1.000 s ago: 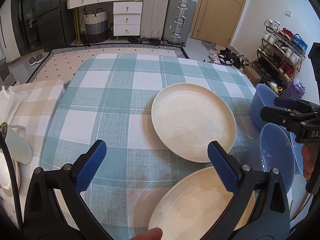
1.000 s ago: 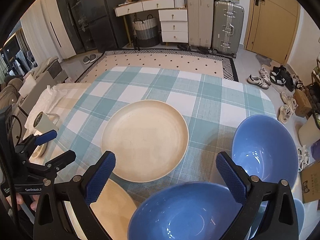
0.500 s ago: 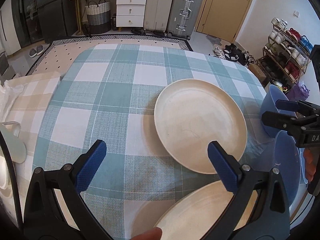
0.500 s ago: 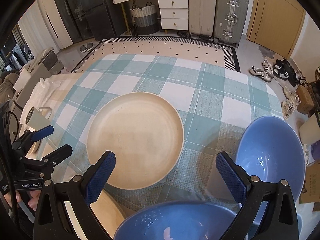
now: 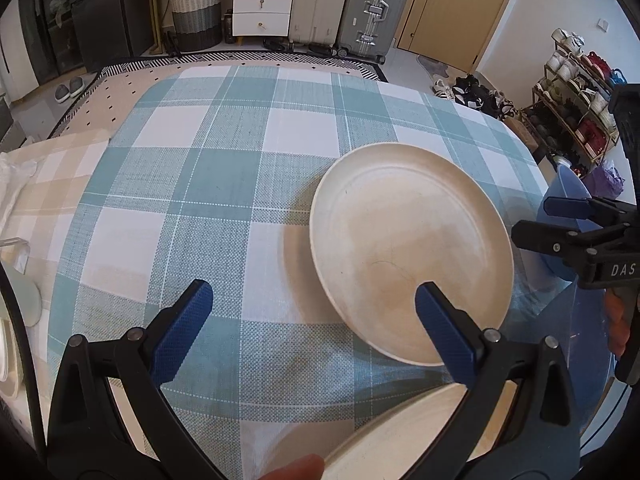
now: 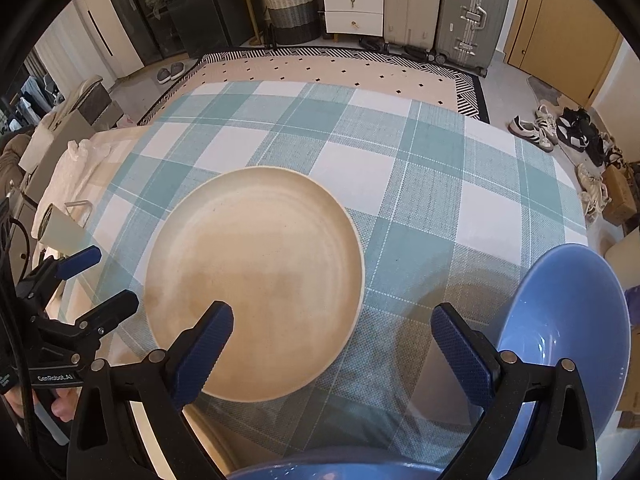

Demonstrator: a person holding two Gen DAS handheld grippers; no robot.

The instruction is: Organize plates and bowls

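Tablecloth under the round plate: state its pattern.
Teal-and-white checked tablecloth, a plaid; clearest in the right wrist view.

A lived-in room around a checked table

Beyond the teal-and-white tablecloth (image 5: 208,184) lies a patterned rug (image 6: 340,68); white drawers (image 6: 352,8), a woven basket (image 6: 290,12) and two suitcases (image 6: 472,12) line the far wall beside a wooden door (image 5: 460,12), with a shoe rack (image 5: 576,120) at right.

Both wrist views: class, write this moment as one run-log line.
left gripper: open, empty | right gripper: open, empty | round cream plate: flat on checked tablecloth | blue bowl: right edge
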